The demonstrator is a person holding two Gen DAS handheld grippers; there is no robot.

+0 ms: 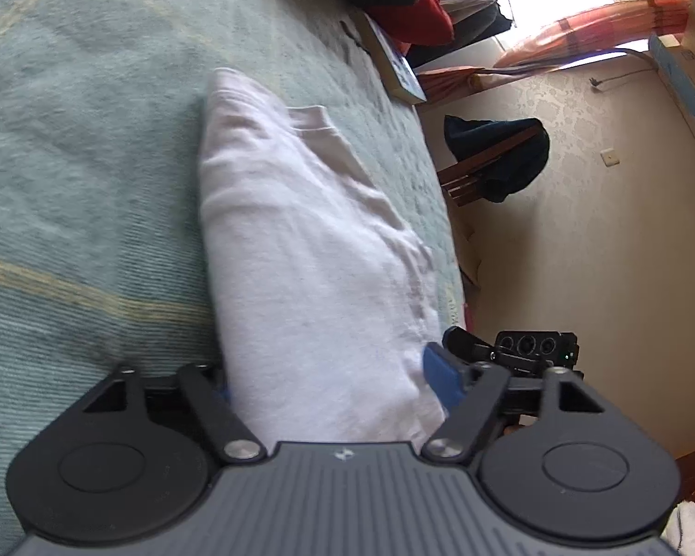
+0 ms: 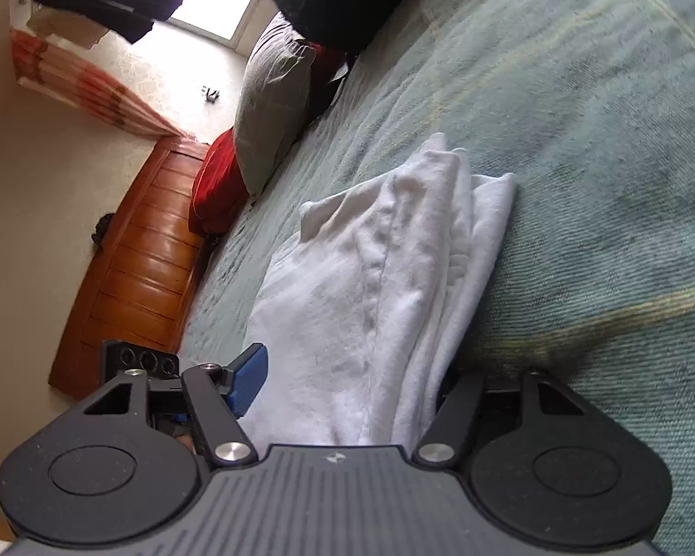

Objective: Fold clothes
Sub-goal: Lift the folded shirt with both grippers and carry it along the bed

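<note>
A white garment (image 1: 301, 250) lies folded into a long thick bundle on the green bedspread (image 1: 78, 176). Its near end fills the gap of my left gripper (image 1: 333, 384); the blue pads (image 1: 440, 382) press on its sides. From the right wrist view the same white garment (image 2: 370, 287) shows several stacked layers, and its near end sits between the jaws of my right gripper (image 2: 347, 384), one blue pad (image 2: 250, 377) against its edge, the other hidden by cloth. Both grippers hold the same end, side by side; the right one's body (image 1: 533, 347) shows just right of the left.
The bed edge runs close beside the garment. A book (image 1: 394, 65), red cloth (image 1: 421, 18) and dark clothes sit at the far end. A grey pillow (image 2: 273, 106) and red cushion (image 2: 217, 180) lean by a wooden bed board (image 2: 134, 273). A chair with dark cloth (image 1: 500, 157) stands by the wall.
</note>
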